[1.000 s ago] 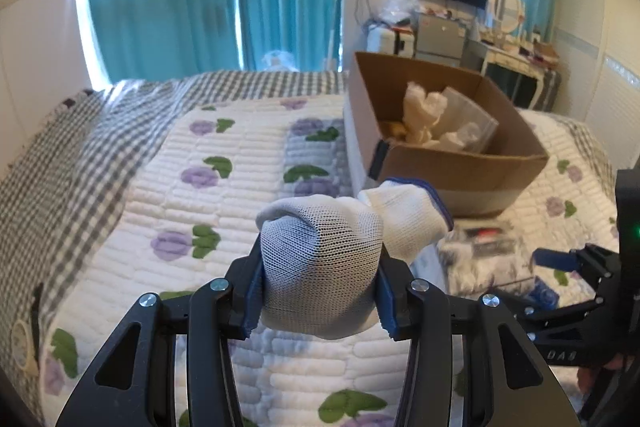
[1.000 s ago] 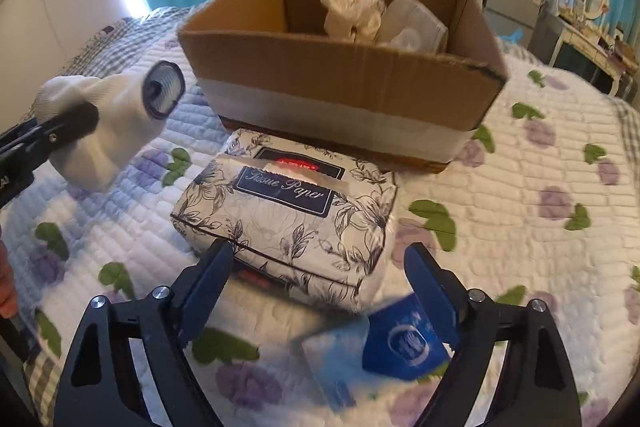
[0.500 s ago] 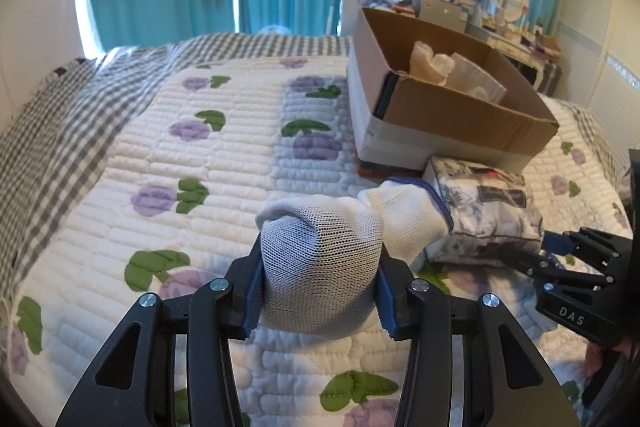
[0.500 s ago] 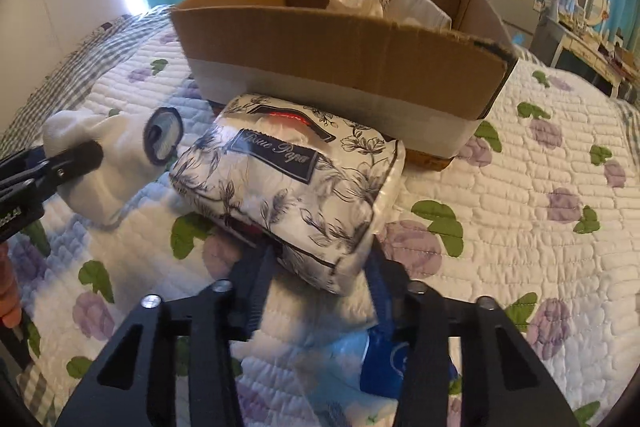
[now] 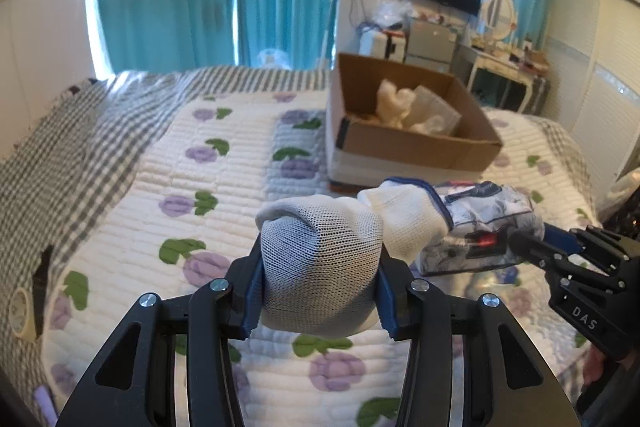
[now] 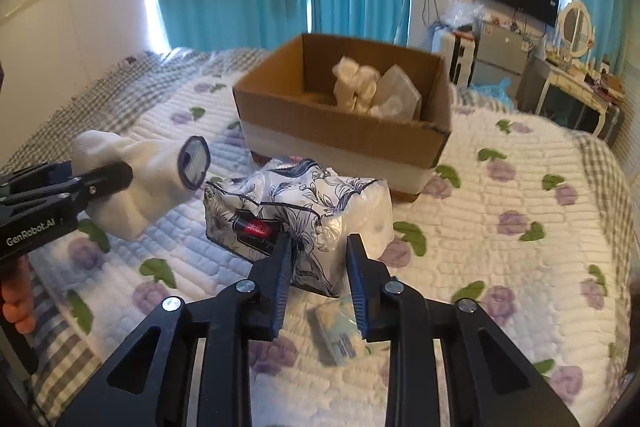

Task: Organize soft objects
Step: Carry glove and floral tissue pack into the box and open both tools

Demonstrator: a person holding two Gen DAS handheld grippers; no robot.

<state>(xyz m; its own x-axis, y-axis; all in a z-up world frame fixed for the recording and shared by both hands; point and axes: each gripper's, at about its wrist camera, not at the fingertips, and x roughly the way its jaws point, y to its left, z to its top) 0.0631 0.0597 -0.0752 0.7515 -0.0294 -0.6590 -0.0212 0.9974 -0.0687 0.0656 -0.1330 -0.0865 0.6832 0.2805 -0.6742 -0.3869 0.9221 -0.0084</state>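
My left gripper (image 5: pixel 320 291) is shut on a rolled white and grey glove (image 5: pixel 320 263) with a blue-edged cuff, held above the quilt; it also shows in the right wrist view (image 6: pixel 132 183). My right gripper (image 6: pixel 318 275) is shut on a floral tissue paper pack (image 6: pixel 296 211), lifted off the bed; the pack shows in the left wrist view (image 5: pixel 480 227) to the right of the glove. An open cardboard box (image 5: pixel 412 147) (image 6: pixel 340 139) stands on the bed beyond both, holding white soft items (image 6: pixel 356 87) and a clear packet.
A small light blue packet (image 6: pixel 340 335) lies on the flowered quilt (image 5: pixel 224 195) under my right gripper. A grey checked blanket (image 5: pixel 68 155) covers the bed's left side. Teal curtains, a dresser and a TV stand behind the bed.
My right gripper has closed on the tissue pack and lifted it off the quilt, uncovering the blue packet. My left gripper still holds the glove and has risen slightly.
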